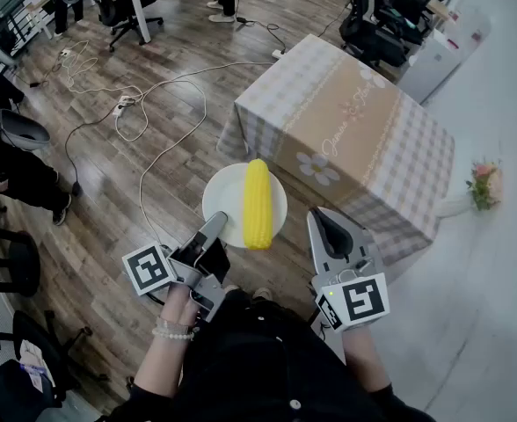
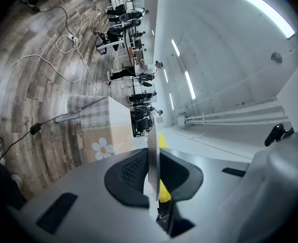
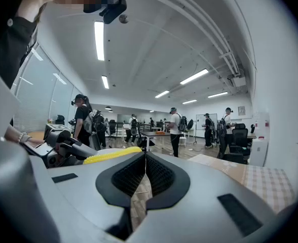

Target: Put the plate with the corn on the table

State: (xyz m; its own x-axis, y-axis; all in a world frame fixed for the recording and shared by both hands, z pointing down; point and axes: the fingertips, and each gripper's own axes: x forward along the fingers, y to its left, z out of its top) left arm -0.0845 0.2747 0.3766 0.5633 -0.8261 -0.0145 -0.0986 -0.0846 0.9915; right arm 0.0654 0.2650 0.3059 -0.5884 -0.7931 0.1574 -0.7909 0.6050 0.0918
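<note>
A white plate (image 1: 226,202) carries a yellow corn cob (image 1: 257,204) lying along its middle. My left gripper (image 1: 215,228) is shut on the plate's near rim and holds it level in the air, short of the table. In the left gripper view the plate (image 2: 152,146) stands edge-on between the pads, with the corn (image 2: 162,140) behind it. My right gripper (image 1: 323,222) is shut and empty, just right of the plate. From the right gripper (image 3: 145,159) view the corn (image 3: 112,155) shows at the left. The table (image 1: 355,139) wears a checked cloth with a tan flowered runner.
White cables (image 1: 144,104) trail over the wooden floor left of the table. Office chairs (image 1: 390,11) stand beyond it. A small bunch of flowers (image 1: 484,184) sits at the right. Several people (image 3: 177,128) stand in the far room.
</note>
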